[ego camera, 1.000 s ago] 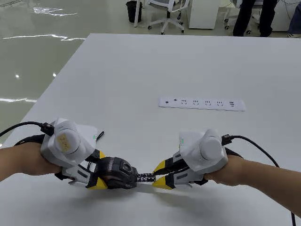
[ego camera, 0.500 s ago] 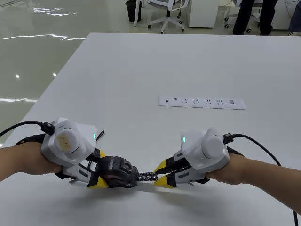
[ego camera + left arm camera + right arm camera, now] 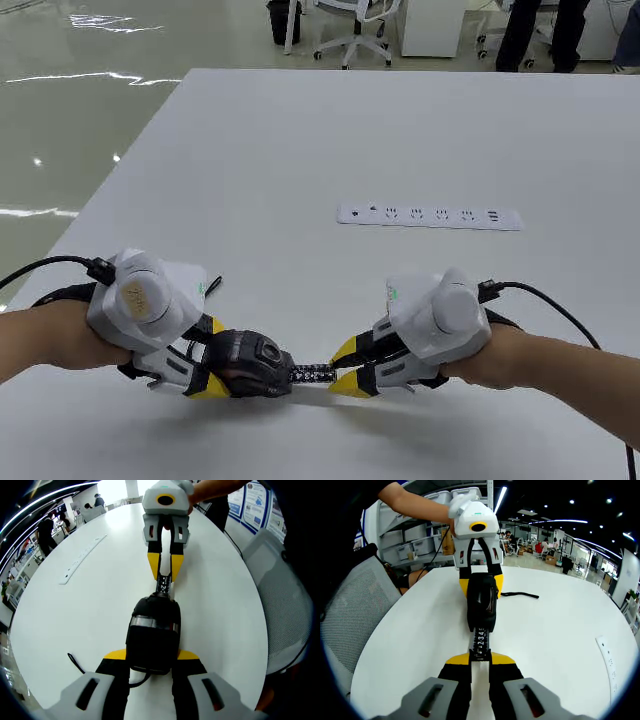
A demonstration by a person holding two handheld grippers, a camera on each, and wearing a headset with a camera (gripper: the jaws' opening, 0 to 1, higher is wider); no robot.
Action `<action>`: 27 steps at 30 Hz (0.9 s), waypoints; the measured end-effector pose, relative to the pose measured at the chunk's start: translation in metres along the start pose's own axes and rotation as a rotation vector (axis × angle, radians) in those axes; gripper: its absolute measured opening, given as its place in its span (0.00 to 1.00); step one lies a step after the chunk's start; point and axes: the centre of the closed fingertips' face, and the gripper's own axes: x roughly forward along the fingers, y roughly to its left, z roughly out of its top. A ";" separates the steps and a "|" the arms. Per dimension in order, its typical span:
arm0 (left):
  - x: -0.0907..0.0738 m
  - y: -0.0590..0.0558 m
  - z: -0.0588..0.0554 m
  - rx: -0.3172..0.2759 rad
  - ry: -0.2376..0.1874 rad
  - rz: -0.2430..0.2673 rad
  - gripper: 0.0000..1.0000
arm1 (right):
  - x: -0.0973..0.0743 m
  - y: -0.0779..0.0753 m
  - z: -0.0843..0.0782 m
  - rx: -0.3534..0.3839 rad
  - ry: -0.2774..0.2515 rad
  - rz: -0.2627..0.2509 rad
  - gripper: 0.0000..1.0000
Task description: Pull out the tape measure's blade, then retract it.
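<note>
Tape measure [image 3: 245,362] lies near front edge of table [image 3: 400,130], black case clamped between jaws of left gripper [image 3: 212,360]. Right gripper [image 3: 348,368] pinched shut on tip of blade [image 3: 312,374]; short stretch out, numbers showing. Case looks rigid and rubbery, flat sides best hold. Blade thin, springy steel; likely snaps back if let go. End hook hidden between jaws; case underside out of sight.

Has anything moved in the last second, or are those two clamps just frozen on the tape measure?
The right gripper has eased slightly away from the left gripper, drawing a little more blade out of the tape measure. The left stays clamped on the case, the right on the blade's end. The power strip has not moved.
</note>
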 end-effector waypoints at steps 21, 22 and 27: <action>0.000 0.000 0.000 0.001 0.003 0.000 0.27 | -0.005 0.001 -0.004 -0.001 0.000 0.001 0.11; 0.000 0.000 0.000 0.001 0.003 0.000 0.27 | -0.005 0.001 -0.004 -0.002 0.000 0.001 0.11; 0.000 0.000 0.000 0.003 0.006 0.000 0.27 | -0.007 0.001 -0.005 -0.003 0.000 0.000 0.11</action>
